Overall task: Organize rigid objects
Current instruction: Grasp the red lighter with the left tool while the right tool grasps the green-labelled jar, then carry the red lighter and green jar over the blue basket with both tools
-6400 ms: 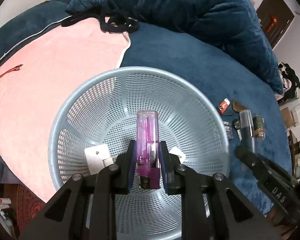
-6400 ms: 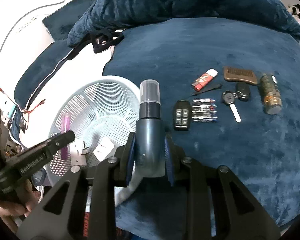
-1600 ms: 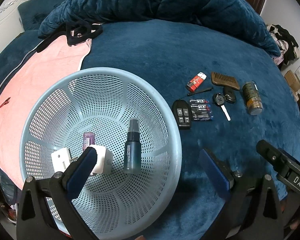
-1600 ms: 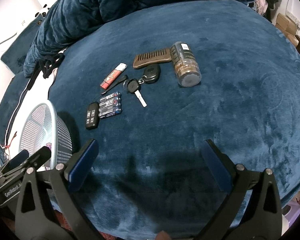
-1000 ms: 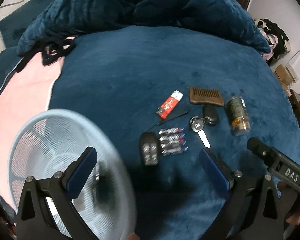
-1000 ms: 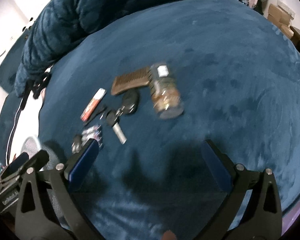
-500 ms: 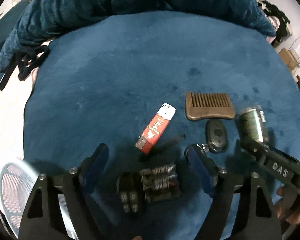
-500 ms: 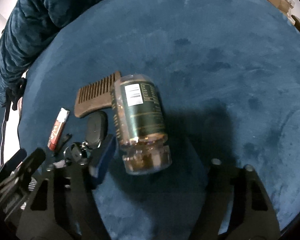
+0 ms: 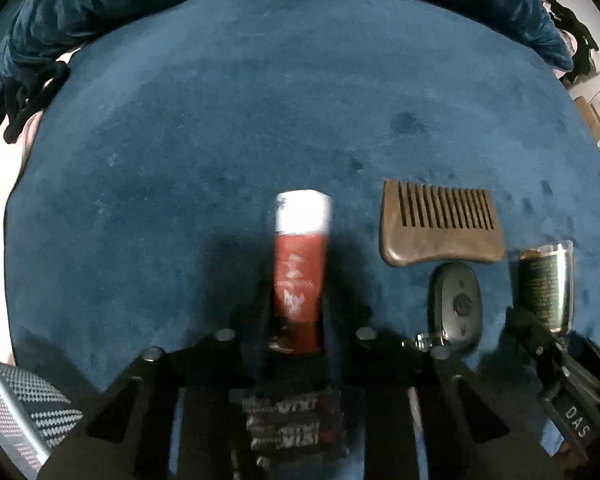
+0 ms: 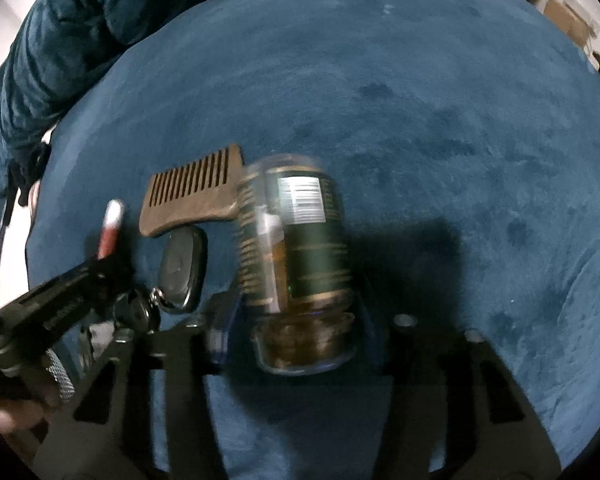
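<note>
My left gripper [image 9: 296, 312] is shut on the red lighter [image 9: 300, 264] with a white cap, low over the blue blanket [image 9: 220, 120]. My right gripper [image 10: 296, 320] is closed on the green-labelled jar [image 10: 300, 248], which lies on its side. A brown comb [image 9: 440, 228], a grey key fob [image 9: 456, 308] and a pack of batteries [image 9: 296, 424] lie close by. The jar [image 9: 544, 288] and the right gripper's finger [image 9: 556, 384] show at the right of the left wrist view. The lighter [image 10: 110, 232] shows at the left of the right wrist view.
The blue mesh basket's rim [image 9: 12, 412] shows at the lower left of the left wrist view. A crumpled blue quilt [image 10: 80, 20] lies at the back. Comb [image 10: 196, 196] and key fob [image 10: 182, 268] lie left of the jar. Cardboard boxes [image 10: 572, 20] stand beyond the bed.
Both grippers came down and closed: the left on the red lighter, the right on the jar. Earlier the purple lighter and spray bottle went into the basket.
</note>
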The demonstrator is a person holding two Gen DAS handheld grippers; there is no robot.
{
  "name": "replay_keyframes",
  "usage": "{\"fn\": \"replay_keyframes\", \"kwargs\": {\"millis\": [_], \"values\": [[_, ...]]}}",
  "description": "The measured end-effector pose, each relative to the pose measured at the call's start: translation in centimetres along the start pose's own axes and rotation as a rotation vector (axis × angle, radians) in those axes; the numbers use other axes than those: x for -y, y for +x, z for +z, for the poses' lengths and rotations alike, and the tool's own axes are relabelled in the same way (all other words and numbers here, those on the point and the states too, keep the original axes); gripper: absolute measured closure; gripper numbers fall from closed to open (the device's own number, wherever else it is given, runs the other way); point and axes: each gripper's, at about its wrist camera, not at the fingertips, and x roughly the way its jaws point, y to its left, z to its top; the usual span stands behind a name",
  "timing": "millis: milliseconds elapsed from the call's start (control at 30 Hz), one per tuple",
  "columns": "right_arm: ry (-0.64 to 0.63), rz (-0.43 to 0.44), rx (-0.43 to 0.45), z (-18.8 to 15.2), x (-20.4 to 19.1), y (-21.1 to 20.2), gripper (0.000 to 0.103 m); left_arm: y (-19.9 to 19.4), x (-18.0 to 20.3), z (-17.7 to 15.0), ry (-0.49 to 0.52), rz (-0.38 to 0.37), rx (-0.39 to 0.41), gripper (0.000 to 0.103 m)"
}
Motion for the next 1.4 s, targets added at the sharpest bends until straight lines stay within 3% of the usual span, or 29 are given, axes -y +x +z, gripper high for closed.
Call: {"fn": "replay_keyframes", "kwargs": {"millis": [433, 600, 667, 900, 1400], "values": [[0.040, 0.083, -0.013, -4.8, -0.5, -3.5, 0.055, -6.2, -0.8, -6.4, 0.005, -0.080, 0.061, 0.082], [0.045, 0.090, 0.003, -6.4, -1.3, -5.1, 0.055, -8.1, -1.0, -8.7, 0.021, -0.096, 0.083, 0.085], [0.040, 0.087, 0.021, -6.9, -1.7, -5.9, 0.055, -9.0, -1.2, -9.5, 0.026, -0.098, 0.096, 0.094], [0.032, 0.097, 0.047, -8.5, -3.0, -7.0, 0.055, -10.9, -2.0, -11.4, 0.029, -0.157, 0.107, 0.094], [0.009, 0.138, 0.089, -11.1, -4.9, -9.4, 0.055, -15.6, -3.5, -14.5, 0.030, -0.117, 0.197, 0.094]]}}
